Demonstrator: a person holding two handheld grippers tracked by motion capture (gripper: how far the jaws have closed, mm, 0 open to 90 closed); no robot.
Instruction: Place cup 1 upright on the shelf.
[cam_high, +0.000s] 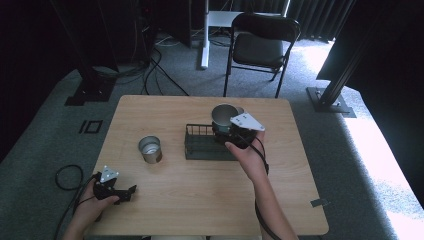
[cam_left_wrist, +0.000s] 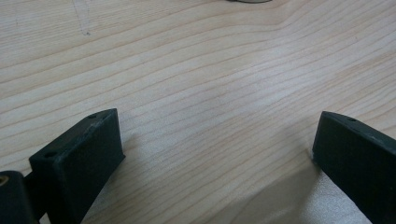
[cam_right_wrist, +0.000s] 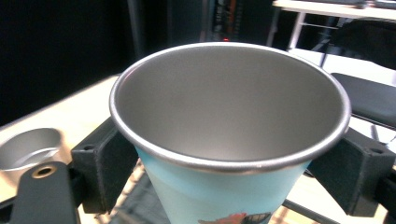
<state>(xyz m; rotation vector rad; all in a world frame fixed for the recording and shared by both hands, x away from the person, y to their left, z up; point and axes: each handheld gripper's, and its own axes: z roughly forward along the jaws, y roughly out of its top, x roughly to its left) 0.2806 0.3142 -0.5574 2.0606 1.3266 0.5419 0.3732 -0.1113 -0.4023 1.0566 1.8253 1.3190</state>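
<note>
- Left gripper (cam_high: 131, 192) rests near the front left corner of the tabletop (cam_high: 165, 200), jaws spread wide with bare wood between them. Little risk here unless it gets dragged toward the tin.
- Small metal tin (cam_high: 150, 149) stands upright left of the rack, apart from it. A sideways swing of the carried cup could knock it over.
- Wire rack (cam_high: 200, 145) sits mid-tabletop. The cup's base could catch a bar and tip as it lowers.
- Right gripper (cam_right_wrist: 231, 154) pinches the cup (cam_right_wrist: 229, 116) by its sides just under the rim, over the rack's right end. The wall tapers downward and looks smooth, so a loosened squeeze could let it slide through.
</note>
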